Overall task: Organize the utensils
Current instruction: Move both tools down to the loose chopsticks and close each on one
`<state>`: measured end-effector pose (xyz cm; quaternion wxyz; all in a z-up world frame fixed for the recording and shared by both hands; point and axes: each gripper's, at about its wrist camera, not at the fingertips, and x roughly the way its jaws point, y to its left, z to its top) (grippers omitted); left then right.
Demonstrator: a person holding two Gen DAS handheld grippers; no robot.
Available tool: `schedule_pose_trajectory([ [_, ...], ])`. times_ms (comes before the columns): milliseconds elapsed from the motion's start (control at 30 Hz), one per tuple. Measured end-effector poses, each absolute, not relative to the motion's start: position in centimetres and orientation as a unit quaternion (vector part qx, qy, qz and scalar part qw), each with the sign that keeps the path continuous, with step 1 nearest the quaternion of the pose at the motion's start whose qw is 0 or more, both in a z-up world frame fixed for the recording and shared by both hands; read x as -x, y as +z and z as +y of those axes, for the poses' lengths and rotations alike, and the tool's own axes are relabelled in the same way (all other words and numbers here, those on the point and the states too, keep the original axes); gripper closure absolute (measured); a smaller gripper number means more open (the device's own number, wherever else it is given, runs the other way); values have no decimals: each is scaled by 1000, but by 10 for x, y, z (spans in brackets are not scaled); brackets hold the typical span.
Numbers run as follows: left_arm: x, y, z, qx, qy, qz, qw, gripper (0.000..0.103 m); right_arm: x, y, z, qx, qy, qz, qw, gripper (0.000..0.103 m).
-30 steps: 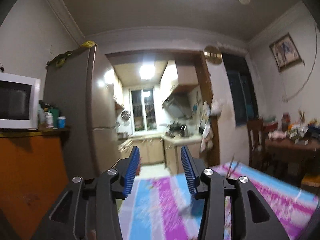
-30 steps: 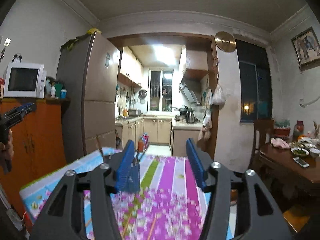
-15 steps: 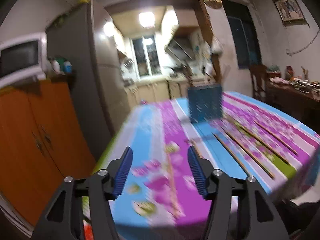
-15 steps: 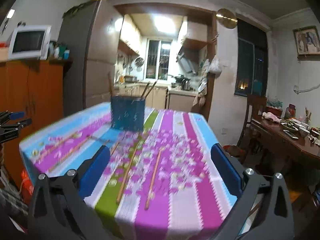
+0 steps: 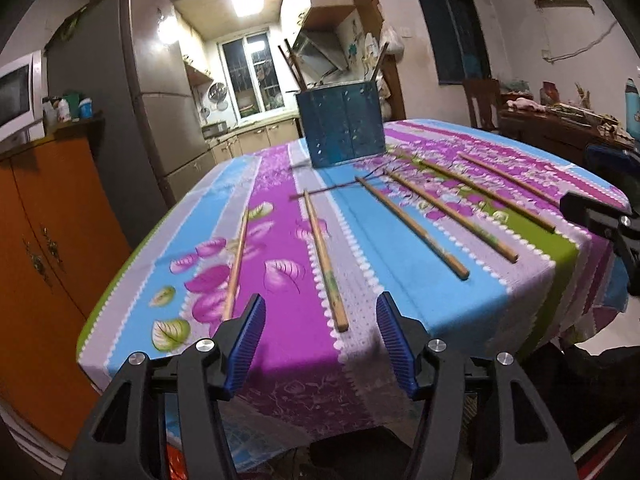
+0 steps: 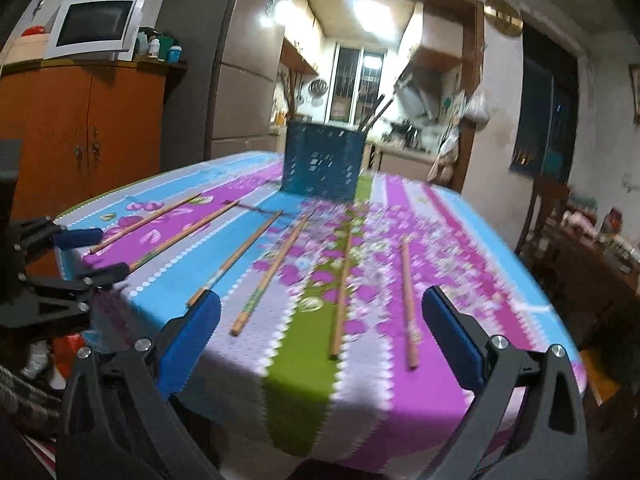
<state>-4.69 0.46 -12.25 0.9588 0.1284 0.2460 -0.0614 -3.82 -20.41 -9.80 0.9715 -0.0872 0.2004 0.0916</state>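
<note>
Currently left gripper (image 5: 320,340) jaws apart, empty; one chopstick (image 5: 324,258) ends just ahead between them. Right gripper (image 6: 320,332) jaws wide apart, empty; holder (image 6: 323,160) far ahead.

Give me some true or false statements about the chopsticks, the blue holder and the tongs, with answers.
1. Six chopsticks lie loose on the tablecloth. True.
2. The blue holder is empty. False: sticks stand in it.
3. The left tongs grip a chopstick. False: open, holding nothing.
4. The right tongs are open. True.
5. The holder stands at the table's far end. True.
</note>
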Motion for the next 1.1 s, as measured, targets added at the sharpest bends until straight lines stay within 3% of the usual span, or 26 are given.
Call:
schedule_pose_trajectory([
  [33,45,-123,5,-124,-60,248,959,51,37,-99,-202,85,96,205,970,18],
  [200,42,-131,5,-115,-62,251,959,56,30,-110,-192,80,105,234,963,46],
  [433,44,-133,1,-121,-62,234,963,56,27,-118,-176,91,133,250,955,73],
  [800,44,-135,2,-103,-76,228,965,65,20,-128,-166,94,136,273,948,87],
  [933,45,-136,2,-98,-90,228,965,76,19,-128,-166,86,141,276,947,93],
  [1100,45,-138,5,-83,-102,227,965,78,19,-129,-166,78,147,278,946,95],
])
